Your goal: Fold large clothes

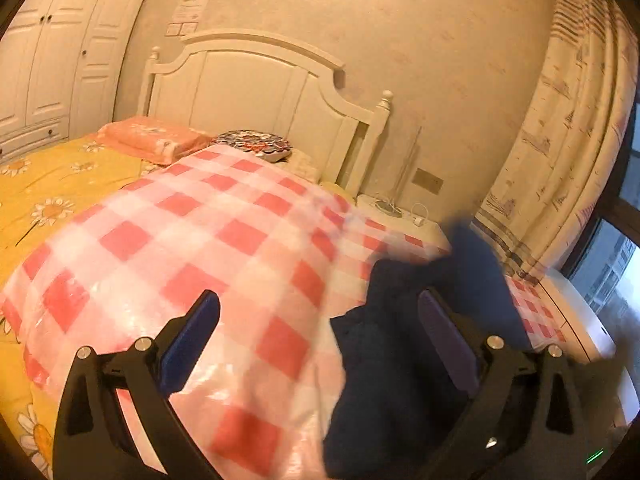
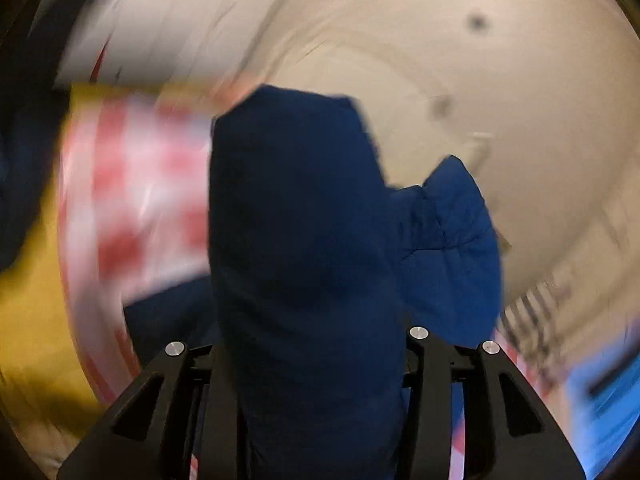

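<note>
1. The wide bed with its yellow daisy-print sheet [image 1: 60, 172] is carrying a pink-and-white checked blanket [image 1: 200, 240], and that blanket is serving as the folding surface; it is filling most of the left wrist view.
2. The large dark navy padded garment [image 2: 304, 240] is lying at the blanket's right side in the left wrist view, bunched up and not spread flat, so its long axis cannot be told.
3. In the right wrist view, a thick bundle of that garment is running straight forward between the jaws of the right gripper [image 2: 316, 340] and standing up ahead of it; the fingertips are buried in the fabric, and I judge it to be grasping the garment, though how firmly the pads are pressing cannot be told.
4. The left gripper [image 1: 320, 312] is standing released, jaws wide apart with nothing between them; the garment is lying just behind and beside its right finger [image 1: 444, 328], so this hand would need to shift rightwards to take a second edge.
</note>
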{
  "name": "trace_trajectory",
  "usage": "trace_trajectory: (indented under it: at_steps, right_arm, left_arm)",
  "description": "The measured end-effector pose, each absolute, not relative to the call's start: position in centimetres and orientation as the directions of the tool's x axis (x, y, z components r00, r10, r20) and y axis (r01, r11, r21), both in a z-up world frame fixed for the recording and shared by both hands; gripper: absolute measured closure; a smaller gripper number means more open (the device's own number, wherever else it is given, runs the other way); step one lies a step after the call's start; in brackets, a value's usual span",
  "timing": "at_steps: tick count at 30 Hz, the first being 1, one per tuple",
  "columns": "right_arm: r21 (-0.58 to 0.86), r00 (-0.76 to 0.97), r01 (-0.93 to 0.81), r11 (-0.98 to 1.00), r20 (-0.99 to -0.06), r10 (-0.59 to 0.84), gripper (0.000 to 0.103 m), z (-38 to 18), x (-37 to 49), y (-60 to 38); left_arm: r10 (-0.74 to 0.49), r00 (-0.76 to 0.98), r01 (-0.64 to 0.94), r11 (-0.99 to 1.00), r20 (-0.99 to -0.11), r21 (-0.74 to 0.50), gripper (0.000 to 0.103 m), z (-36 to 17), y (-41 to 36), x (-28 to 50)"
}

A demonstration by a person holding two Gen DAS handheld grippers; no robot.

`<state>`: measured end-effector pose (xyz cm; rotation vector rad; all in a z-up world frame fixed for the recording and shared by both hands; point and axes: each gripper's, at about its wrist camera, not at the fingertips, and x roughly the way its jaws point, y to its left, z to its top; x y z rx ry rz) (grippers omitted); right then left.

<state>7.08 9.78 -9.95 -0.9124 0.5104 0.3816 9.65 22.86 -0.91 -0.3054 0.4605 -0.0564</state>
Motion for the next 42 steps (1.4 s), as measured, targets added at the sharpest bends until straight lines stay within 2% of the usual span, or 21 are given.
trace_trajectory:
  at_steps: [2,6,11,14,16,18,20,21,24,25,26,30,32,35,37,40,42]
  right_arm:
    - [-0.828,0.904,-0.387,0.406,-0.428,-0.010,0.042,-14.0,5.9,12.0]
    - [-0.796,0.893,-0.397,0.457,-0.451,-0.009,0.041,-13.5,6.2,11.2]
    - [-0.846,0.931,-0.325,0.422,-0.365,-0.015,0.041,-14.6,4.8,11.3]
    - [-0.844,0.932,-0.327,0.424,-0.361,0.000,0.040,-14.2,4.9,10.4]
    - [-0.845,0.935,-0.333,0.418,-0.355,0.028,0.035,-14.1,3.8,10.6]
    - [-0.831,0.924,-0.376,0.410,-0.369,0.101,0.026,-13.6,2.2,10.2]
    - [-0.796,0.884,-0.468,0.384,-0.422,0.202,0.021,-12.8,0.3,9.4]
    - [-0.758,0.842,-0.539,0.367,-0.471,0.264,0.021,-12.0,-0.9,8.5]
    - [-0.618,0.749,-0.662,0.424,-0.525,0.404,0.025,-8.8,-2.3,5.3]
    - [-0.562,0.732,-0.681,0.469,-0.523,0.437,0.027,-7.5,-2.1,3.9]
    - [-0.486,0.722,-0.690,0.536,-0.514,0.463,0.034,-5.9,-1.3,2.0]
    - [-0.240,0.740,-0.630,0.739,-0.473,0.477,0.038,-2.6,3.0,-4.0]
    - [-0.168,0.734,-0.602,0.780,-0.500,0.459,0.038,-2.8,4.5,-5.3]
    - [-0.183,0.643,-0.654,0.734,-0.646,0.412,0.036,-6.4,6.5,-3.2]
    - [-0.293,0.709,-0.631,0.719,-0.594,0.380,0.035,-8.6,5.9,-2.7]
    - [-0.252,0.687,-0.639,0.727,-0.611,0.392,0.035,-8.5,6.1,-3.7]
    - [-0.251,0.685,-0.640,0.726,-0.615,0.391,0.035,-8.1,6.5,-4.2]
  left_arm:
    - [-0.132,0.890,-0.004,0.955,-0.437,-0.297,0.004,-1.0,23.1,9.9]
    - [-0.160,0.877,0.068,0.975,-0.453,-0.213,0.004,-0.3,21.5,11.9]
    - [-0.213,0.854,0.221,0.974,-0.475,-0.040,0.002,2.6,15.9,16.1]
    - [-0.276,0.801,0.346,0.937,-0.532,0.036,0.002,3.4,11.5,19.4]
    - [-0.245,0.767,0.372,0.923,-0.593,0.101,0.002,2.5,8.5,22.0]
    - [-0.194,0.752,0.387,0.903,-0.631,0.184,0.002,0.6,6.2,23.8]
    - [-0.082,0.746,0.366,0.879,-0.661,0.304,0.002,-3.1,4.5,26.0]
    - [-0.082,0.740,0.368,0.880,-0.668,0.300,0.002,-4.2,4.7,26.7]
    - [-0.237,0.670,0.359,0.933,-0.703,0.027,0.002,-6.2,8.7,28.4]
    - [-0.247,0.664,0.345,0.939,-0.706,-0.005,0.002,-6.4,9.6,28.4]
    - [-0.250,0.667,0.333,0.943,-0.702,-0.020,0.002,-6.6,10.3,28.0]
    - [-0.214,0.715,0.303,0.953,-0.666,0.019,0.002,-6.8,11.3,25.5]
    - [-0.198,0.731,0.293,0.955,-0.653,0.038,0.002,-6.8,11.1,25.2]
    - [-0.193,0.741,0.288,0.956,-0.643,0.045,0.002,-6.8,11.1,25.0]
    - [-0.176,0.745,0.283,0.957,-0.643,0.065,0.002,-6.8,11.0,24.9]
    - [-0.108,0.761,0.239,0.963,-0.639,0.123,0.002,-5.1,10.5,24.3]
    - [-0.101,0.796,0.212,0.970,-0.596,0.119,0.002,-2.2,10.1,23.6]
